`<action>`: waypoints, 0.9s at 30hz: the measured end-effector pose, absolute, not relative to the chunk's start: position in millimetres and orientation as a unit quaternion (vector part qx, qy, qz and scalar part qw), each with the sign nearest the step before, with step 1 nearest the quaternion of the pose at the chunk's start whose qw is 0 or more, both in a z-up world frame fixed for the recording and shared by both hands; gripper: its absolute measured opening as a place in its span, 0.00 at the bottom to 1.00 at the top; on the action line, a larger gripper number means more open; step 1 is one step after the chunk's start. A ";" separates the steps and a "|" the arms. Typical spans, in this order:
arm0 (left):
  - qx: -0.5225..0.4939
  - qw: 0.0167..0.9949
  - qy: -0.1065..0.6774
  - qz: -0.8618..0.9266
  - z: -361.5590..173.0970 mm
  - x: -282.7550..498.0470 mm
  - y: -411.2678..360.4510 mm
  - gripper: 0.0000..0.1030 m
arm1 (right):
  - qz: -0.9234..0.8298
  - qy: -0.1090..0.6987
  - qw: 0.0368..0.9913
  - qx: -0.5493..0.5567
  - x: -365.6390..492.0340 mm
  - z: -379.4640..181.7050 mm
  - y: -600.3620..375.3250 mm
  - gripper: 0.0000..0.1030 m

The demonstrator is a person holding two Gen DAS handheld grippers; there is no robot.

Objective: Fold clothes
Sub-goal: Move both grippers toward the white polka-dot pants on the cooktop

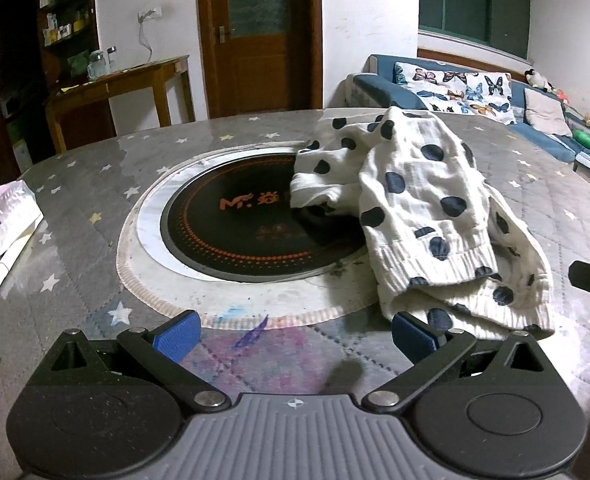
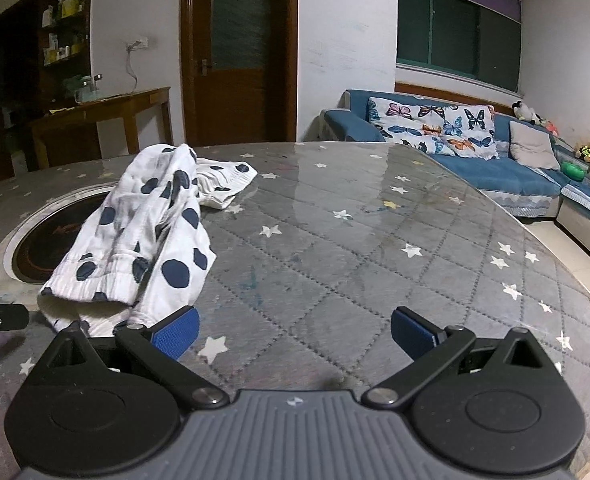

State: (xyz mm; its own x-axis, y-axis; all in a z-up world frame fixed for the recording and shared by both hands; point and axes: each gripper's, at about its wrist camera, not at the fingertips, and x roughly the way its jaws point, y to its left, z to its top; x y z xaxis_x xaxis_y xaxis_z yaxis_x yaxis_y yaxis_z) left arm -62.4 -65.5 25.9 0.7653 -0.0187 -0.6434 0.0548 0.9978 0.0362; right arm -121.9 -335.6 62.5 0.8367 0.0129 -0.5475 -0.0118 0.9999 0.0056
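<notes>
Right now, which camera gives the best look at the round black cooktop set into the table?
The left wrist view. There the cooktop shows most of its black disc, orange dotted ring and logo, with only its right side covered by the polka-dot garment. In the right wrist view the cooktop is just a sliver at the left, mostly hidden behind the garment.

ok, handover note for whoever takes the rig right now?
Left gripper: open, empty, low over the table, just short of the garment's ribbed hem.
Right gripper: open, empty, over bare tablecloth to the garment's right.
Polka-dot garment: crumpled heap, partly overlapping the round cooktop set in the table.
Done: nothing folded.
Left: grasp, spread flat, fold.
</notes>
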 end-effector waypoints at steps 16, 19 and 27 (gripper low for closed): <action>0.042 0.946 0.321 -0.023 43.3 -82.5 -81.8 1.00 | 0.035 0.270 0.962 -0.006 -160.3 82.1 -340.3 1.00; 0.045 0.948 0.316 -0.024 48.2 -83.7 -84.2 1.00 | 0.041 0.267 0.963 -0.007 -162.7 86.9 -341.3 0.99; 0.048 0.948 0.314 -0.027 53.1 -73.4 -86.2 1.00 | 0.051 0.266 0.963 -0.007 -156.9 92.0 -341.1 0.96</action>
